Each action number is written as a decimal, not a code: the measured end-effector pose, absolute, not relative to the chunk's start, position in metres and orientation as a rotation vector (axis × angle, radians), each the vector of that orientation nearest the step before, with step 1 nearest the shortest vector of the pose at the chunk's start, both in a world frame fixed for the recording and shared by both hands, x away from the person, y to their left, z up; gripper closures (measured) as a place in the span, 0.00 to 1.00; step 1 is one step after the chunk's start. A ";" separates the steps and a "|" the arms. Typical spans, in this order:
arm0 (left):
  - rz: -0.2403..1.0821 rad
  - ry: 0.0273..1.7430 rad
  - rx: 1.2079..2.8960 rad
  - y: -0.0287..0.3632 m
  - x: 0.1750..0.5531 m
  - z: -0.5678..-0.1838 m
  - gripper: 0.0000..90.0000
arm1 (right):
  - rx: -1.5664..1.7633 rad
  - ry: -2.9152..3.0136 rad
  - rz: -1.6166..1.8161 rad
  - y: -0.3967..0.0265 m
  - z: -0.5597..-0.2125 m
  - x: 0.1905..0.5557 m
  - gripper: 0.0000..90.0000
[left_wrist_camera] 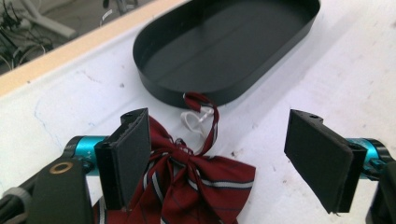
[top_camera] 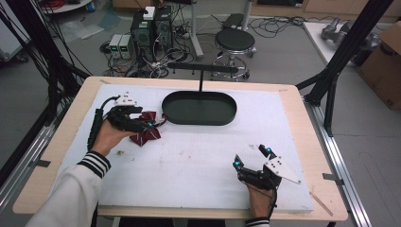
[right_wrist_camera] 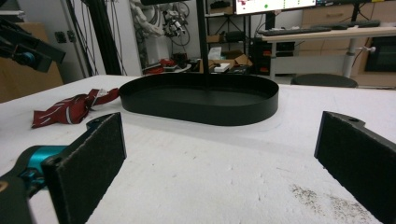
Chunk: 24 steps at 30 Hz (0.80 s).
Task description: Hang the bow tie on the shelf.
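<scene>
The left gripper [left_wrist_camera: 217,158] holds its jaws wide apart over the red bow tie [left_wrist_camera: 187,186], ready to grab it, while the right gripper [top_camera: 253,157] waits nearby with its jaws apart too.

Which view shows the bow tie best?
The left gripper view: the bow tie lies close between open jaws, stripes and strap clear. The high view shows it small, partly covered by the left gripper; the right gripper view shows it edge-on, far off.

A wooden table [top_camera: 293,94] carried a white mat [top_camera: 198,156] that covered most of its top. On the mat lay a black oval tray [top_camera: 199,108] toward the far edge and, just beside the tray's left end, a dark red striped bow tie [top_camera: 147,132].
</scene>
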<state>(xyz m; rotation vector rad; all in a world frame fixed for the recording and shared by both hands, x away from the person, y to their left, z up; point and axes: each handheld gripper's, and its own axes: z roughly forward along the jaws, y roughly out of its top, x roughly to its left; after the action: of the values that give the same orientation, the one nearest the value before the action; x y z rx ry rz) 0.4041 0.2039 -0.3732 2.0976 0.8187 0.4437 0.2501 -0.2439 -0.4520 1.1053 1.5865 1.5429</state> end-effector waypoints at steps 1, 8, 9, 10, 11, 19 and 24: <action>0.434 0.820 2.110 0.203 0.406 -0.374 0.27 | 1.103 1.588 1.540 -0.244 -0.452 0.250 0.01; 0.398 0.852 2.198 0.194 0.416 -0.386 0.32 | 1.100 1.589 1.542 -0.244 -0.452 0.250 0.01; 0.396 0.862 2.205 0.193 0.417 -0.388 0.32 | 1.099 1.585 1.542 -0.244 -0.452 0.250 0.01; 0.401 0.868 2.218 0.192 0.418 -0.390 0.32 | 1.099 1.586 1.542 -0.244 -0.452 0.250 0.01; 0.404 0.883 2.226 0.191 0.418 -0.392 0.34 | 1.097 1.585 1.542 -0.244 -0.452 0.250 0.01; 0.395 0.967 2.263 0.190 0.422 -0.399 0.46 | 1.099 1.585 1.541 -0.244 -0.452 0.250 0.01; 0.377 0.999 2.287 0.188 0.425 -0.404 0.49 | 1.102 1.581 1.538 -0.244 -0.452 0.250 0.01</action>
<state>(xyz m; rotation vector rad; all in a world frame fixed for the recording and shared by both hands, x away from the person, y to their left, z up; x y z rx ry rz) 0.4251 0.1879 -0.4037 2.2869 0.9990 0.3768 0.2498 -0.2437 -0.4521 1.1021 1.5813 1.5381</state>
